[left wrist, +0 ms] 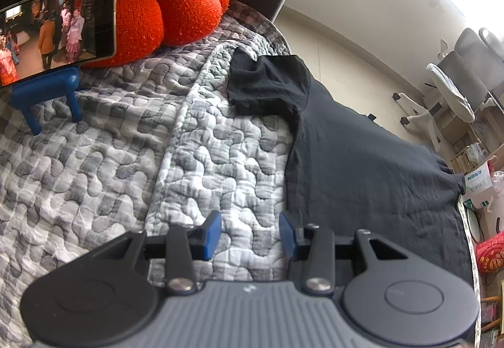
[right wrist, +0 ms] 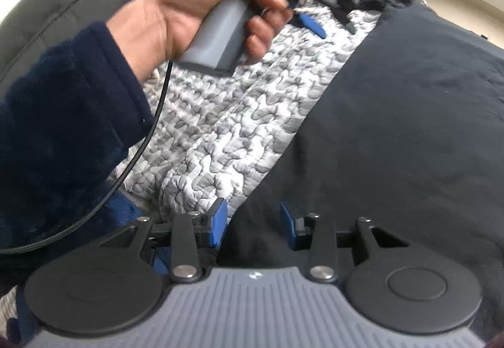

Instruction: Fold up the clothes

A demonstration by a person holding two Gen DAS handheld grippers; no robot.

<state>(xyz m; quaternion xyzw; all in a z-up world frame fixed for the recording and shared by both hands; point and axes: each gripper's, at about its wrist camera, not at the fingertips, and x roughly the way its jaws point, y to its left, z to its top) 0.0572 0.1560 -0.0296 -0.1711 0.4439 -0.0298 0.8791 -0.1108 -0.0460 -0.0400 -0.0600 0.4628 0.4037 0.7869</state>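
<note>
Black shirt [left wrist: 362,159] flat on quilt [left wrist: 126,143]. Left gripper [left wrist: 249,233], right gripper [right wrist: 253,223]: both parted, gripping nothing.

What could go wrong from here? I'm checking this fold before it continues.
1. The left gripper has open fingers over the grey quilted blanket, beside the black T-shirt; closing could pinch blanket too.
2. The shirt's right edge hangs off the bed, so tugging may drag it down.
3. The phone on its blue stand could tip.

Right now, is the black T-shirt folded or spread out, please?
Mostly spread: the black T-shirt lies flat on the quilt, one sleeve out sideways.
</note>
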